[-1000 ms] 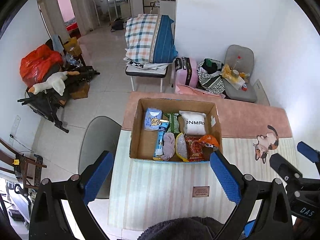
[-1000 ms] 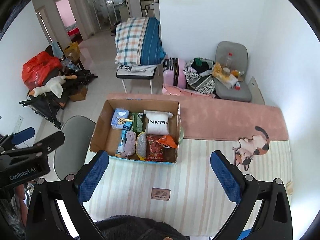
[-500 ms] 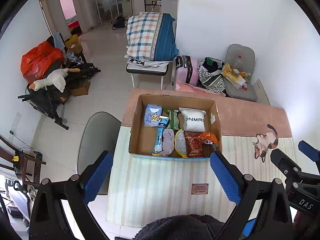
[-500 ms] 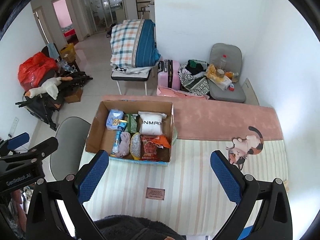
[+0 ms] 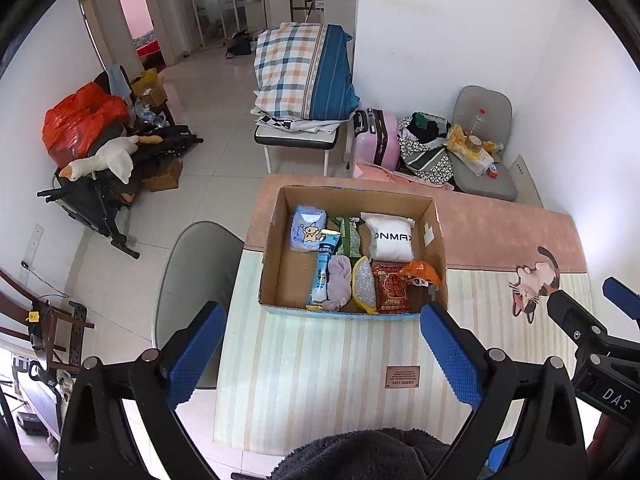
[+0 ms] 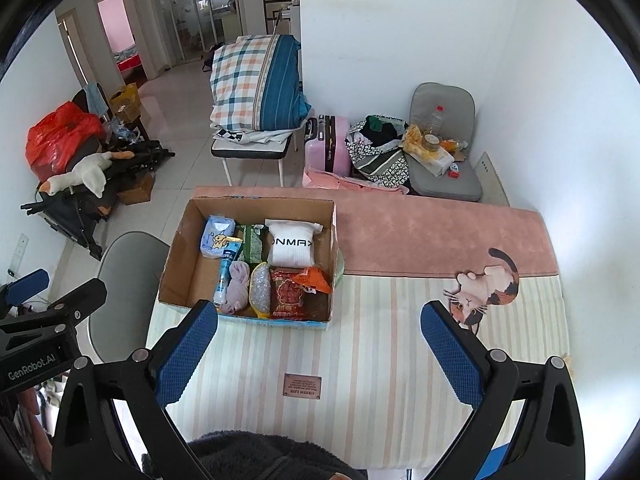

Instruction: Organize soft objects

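A cardboard box (image 5: 276,252) (image 6: 180,252) stands on a striped table mat (image 5: 320,360) (image 6: 360,340). It holds several soft packs: a white pack (image 5: 390,237) (image 6: 291,246), a blue tissue pack (image 5: 307,228), a red snack bag (image 5: 390,288) (image 6: 286,294), an orange bag (image 5: 420,272), a purple cloth (image 5: 338,282) (image 6: 236,286). My left gripper (image 5: 320,348) is open and empty, held high in front of the box. My right gripper (image 6: 320,344) is open and empty, above the mat to the right of the box.
A pink cloth (image 5: 500,232) covers the table's far part, with a cat picture (image 6: 484,288) at the right. A grey chair (image 5: 192,272) stands left of the table. Beyond are a pink suitcase (image 5: 376,140), a cluttered grey seat (image 5: 480,152) and folded bedding (image 5: 304,72).
Both grippers have drawn back and up a little from the table; the box looks slightly smaller and farther. Both stay open and empty.
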